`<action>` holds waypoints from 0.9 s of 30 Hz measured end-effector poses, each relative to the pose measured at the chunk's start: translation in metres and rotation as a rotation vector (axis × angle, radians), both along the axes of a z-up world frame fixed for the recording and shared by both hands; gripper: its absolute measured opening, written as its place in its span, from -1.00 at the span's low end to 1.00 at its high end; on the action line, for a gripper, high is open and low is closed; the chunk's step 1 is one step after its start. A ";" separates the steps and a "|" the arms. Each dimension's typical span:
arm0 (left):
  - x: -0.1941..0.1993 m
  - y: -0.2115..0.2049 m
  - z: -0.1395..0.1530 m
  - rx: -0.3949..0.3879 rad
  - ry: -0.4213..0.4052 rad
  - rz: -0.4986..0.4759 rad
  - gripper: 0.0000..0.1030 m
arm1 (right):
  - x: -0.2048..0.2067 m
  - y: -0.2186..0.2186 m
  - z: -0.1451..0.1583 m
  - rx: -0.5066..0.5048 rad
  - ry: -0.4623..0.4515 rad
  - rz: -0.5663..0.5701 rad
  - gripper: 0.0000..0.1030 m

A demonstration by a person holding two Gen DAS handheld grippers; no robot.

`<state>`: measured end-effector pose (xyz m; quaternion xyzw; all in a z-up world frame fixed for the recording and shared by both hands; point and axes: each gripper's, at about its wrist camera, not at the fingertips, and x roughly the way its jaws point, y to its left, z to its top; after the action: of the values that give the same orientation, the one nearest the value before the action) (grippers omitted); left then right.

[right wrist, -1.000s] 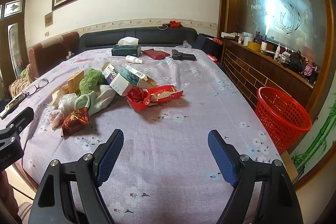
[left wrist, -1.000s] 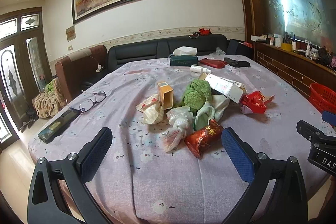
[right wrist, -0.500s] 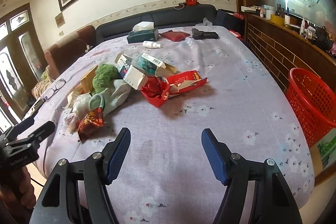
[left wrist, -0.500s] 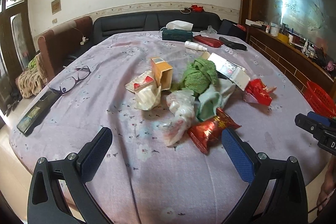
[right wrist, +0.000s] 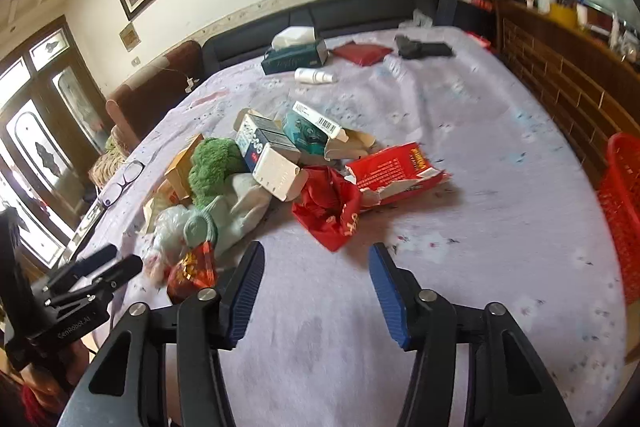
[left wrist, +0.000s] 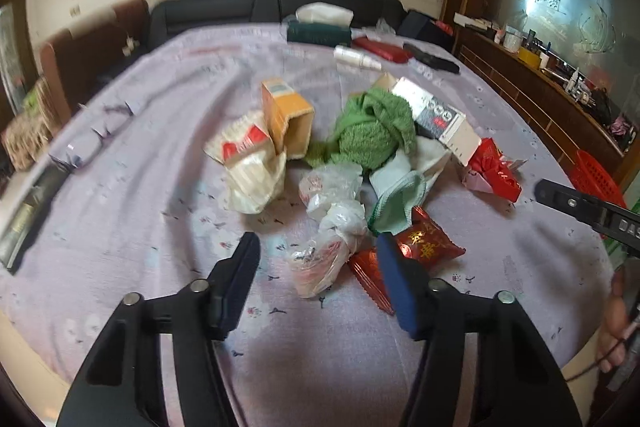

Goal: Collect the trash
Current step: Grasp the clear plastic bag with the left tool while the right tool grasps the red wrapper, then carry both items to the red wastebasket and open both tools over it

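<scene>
Both grippers point forward and downward, their jaws closing. The left gripper (left wrist: 318, 275) has its blue-padded fingers (left wrist: 394, 283) about half apart, with nothing pressed between the pads. The right gripper (right wrist: 316, 287) likewise stands partly open and empty-jawed. At the right edge of the left wrist view, a hand (left wrist: 614, 323) holds the right gripper's handle.

The trash lies in one loose heap near the middle of the table (left wrist: 168, 107). A crumpled clear plastic bag (left wrist: 332, 223) and a shiny red snack packet (left wrist: 424, 243) are closest to the near edge. Behind them lie a pale wrapper (left wrist: 252, 167), an open orange carton (left wrist: 286, 115) on its side and a white box (left wrist: 444, 123). A torn red box (right wrist: 396, 171) and crumpled red paper (right wrist: 332, 207) lie toward the right edge.
</scene>
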<state>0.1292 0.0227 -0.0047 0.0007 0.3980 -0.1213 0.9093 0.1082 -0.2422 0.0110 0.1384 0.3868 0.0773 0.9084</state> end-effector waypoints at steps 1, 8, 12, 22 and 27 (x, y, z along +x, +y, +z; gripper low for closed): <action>0.002 -0.001 -0.001 -0.008 0.002 -0.006 0.14 | 0.006 0.000 -0.003 0.008 0.014 0.007 0.11; 0.022 -0.016 -0.012 0.023 0.048 -0.044 -0.13 | 0.038 0.010 -0.019 -0.024 0.069 0.019 0.11; 0.036 -0.023 -0.022 0.056 0.067 -0.048 -0.31 | 0.053 0.013 -0.027 -0.055 0.080 0.015 -0.17; 0.025 -0.018 -0.016 0.031 0.023 -0.048 -0.41 | 0.025 0.001 -0.018 -0.029 0.009 -0.005 -0.69; 0.013 -0.024 0.004 0.003 -0.020 -0.086 -0.41 | 0.002 -0.016 -0.004 0.017 -0.030 -0.029 -0.69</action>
<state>0.1421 -0.0011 -0.0002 0.0205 0.3887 -0.1598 0.9072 0.1102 -0.2581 0.0073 0.1503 0.3705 0.0695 0.9140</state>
